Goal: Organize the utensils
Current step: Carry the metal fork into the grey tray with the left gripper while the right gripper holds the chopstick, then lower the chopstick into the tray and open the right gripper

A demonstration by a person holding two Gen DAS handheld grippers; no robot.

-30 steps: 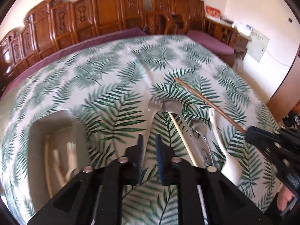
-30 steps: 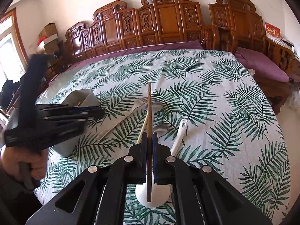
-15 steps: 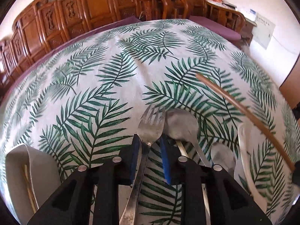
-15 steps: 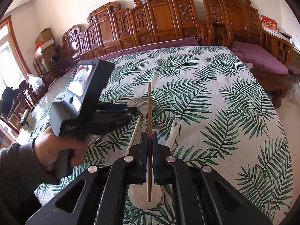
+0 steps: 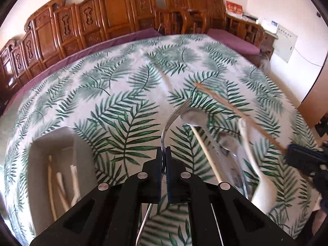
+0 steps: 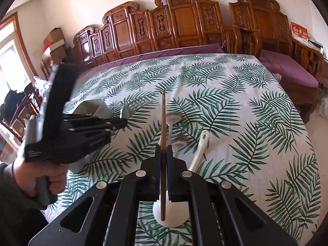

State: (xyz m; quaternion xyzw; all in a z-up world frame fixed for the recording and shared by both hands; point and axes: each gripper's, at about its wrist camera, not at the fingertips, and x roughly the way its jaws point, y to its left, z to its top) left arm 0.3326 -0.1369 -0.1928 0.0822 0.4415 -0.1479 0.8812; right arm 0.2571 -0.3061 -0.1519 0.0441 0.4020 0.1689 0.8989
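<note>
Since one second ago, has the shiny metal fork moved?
Yes. The shiny metal fork, flat on the leaf-print tablecloth before, now stands lifted in the shut left gripper.

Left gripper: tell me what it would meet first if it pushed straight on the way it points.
Probably only the leaf-print tablecloth. The left gripper, shut on the fork, aims down at bare cloth; the metal spoon lies just right of that line, though depth is unclear.
</note>
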